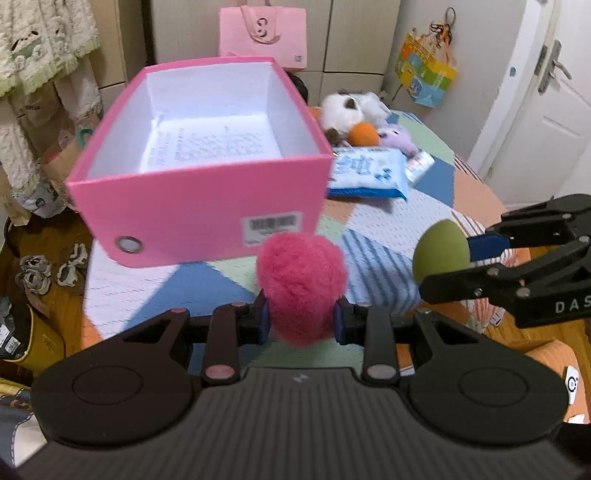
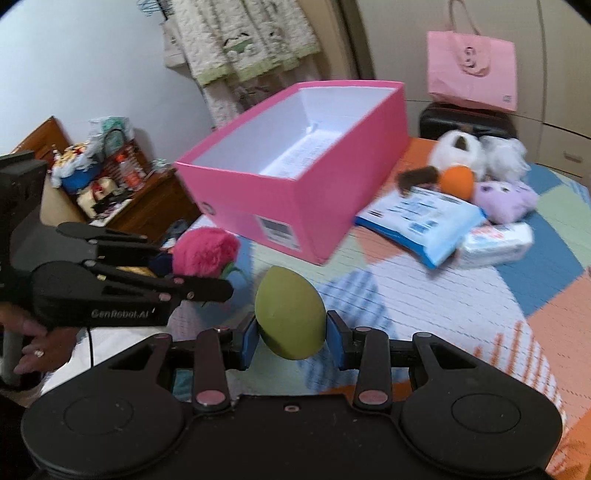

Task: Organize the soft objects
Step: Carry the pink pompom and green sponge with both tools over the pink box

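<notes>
My left gripper (image 1: 301, 317) is shut on a fluffy pink pompom (image 1: 301, 284) and holds it above the bed, just in front of the open pink box (image 1: 199, 218). My right gripper (image 2: 291, 341) is shut on an olive-green egg-shaped sponge (image 2: 290, 317), held to the right of the left one. The sponge (image 1: 441, 254) and right gripper (image 1: 476, 262) show at right in the left wrist view. The pompom (image 2: 205, 251) and left gripper (image 2: 192, 269) show at left in the right wrist view. The box (image 2: 295, 206) holds only a printed paper sheet.
On the patchwork bedspread (image 2: 424, 302) behind the box lie a white plush (image 1: 351, 107), an orange ball (image 1: 364, 133), a purple plush (image 1: 400, 138) and a blue-white wipes pack (image 1: 369, 173). A pink paper bag (image 1: 263, 33) stands at the back. Clutter fills the floor at left.
</notes>
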Tool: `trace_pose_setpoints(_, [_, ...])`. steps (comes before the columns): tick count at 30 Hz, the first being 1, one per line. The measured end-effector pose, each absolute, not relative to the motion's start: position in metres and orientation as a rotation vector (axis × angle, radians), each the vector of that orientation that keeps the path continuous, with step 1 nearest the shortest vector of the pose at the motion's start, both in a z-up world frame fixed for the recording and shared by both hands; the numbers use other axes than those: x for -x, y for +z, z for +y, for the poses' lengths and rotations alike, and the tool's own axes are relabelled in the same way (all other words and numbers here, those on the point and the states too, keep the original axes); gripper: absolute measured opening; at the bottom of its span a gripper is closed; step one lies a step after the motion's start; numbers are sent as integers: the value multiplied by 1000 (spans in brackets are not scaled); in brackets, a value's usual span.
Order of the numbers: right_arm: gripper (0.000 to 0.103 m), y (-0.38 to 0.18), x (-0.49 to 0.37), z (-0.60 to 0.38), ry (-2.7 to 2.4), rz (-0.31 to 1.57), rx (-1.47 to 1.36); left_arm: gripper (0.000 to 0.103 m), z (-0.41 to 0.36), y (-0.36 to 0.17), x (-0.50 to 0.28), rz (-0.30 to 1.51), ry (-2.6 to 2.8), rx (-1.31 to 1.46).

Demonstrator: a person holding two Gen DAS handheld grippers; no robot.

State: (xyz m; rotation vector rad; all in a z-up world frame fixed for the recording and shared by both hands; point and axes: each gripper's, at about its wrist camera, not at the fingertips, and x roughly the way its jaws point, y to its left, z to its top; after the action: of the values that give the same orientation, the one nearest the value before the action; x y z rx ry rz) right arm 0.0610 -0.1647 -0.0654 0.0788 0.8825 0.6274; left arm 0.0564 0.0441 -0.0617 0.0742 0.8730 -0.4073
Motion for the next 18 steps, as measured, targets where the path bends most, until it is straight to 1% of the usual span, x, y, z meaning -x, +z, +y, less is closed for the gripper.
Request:
trace_pose_setpoints(10, [44,-29,-85,-130,672,806,-10,30,86,-24,-78,851,-444,-59])
trace_pose_setpoints(18, [44,-10,-117,-109,673,719,64,30,93,-4,-109,784,-492,-60])
